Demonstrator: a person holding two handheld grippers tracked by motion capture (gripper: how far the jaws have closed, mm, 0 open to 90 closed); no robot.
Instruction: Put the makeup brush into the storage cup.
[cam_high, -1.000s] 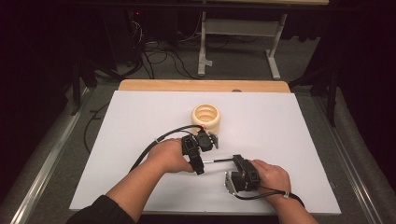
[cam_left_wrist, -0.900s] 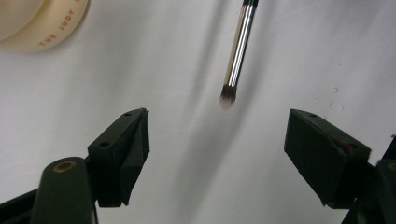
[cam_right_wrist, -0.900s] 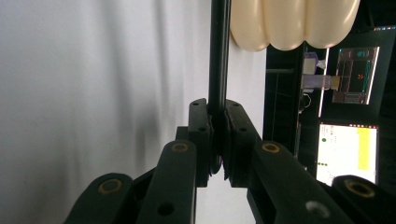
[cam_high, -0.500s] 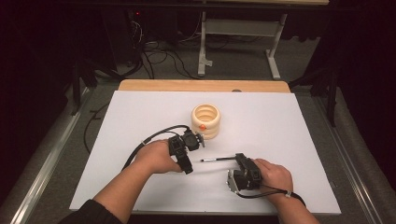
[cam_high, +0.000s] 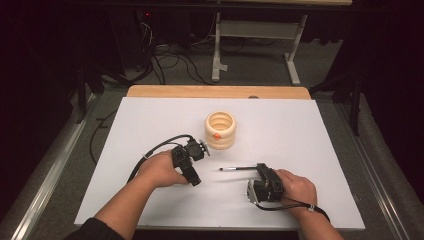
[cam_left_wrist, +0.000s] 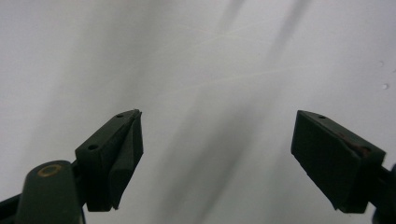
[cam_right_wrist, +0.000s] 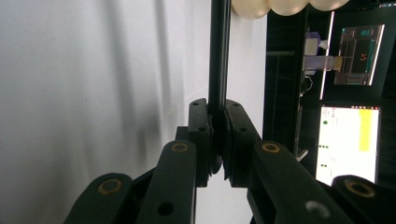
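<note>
Right gripper view: a thin black pen (cam_right_wrist: 219, 51) is clamped near one end by the right gripper (cam_right_wrist: 217, 140), so it is judged light, stiff and slippery (liable to pivot). It is better gripped mid-shaft; the left gripper (cam_left_wrist: 217, 154) is spread wide with nothing between its jaws, which have just been opening.

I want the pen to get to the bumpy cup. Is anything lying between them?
No. The pen is clamped in the right gripper, and bare white table lies between its tip and the ribbed cup. The left gripper sits off to one side.

Cream ribbed cup (cam_high: 220, 129) with orange spot, slim black pen (cam_high: 239, 168), white table sheet (cam_high: 300, 130).
</note>
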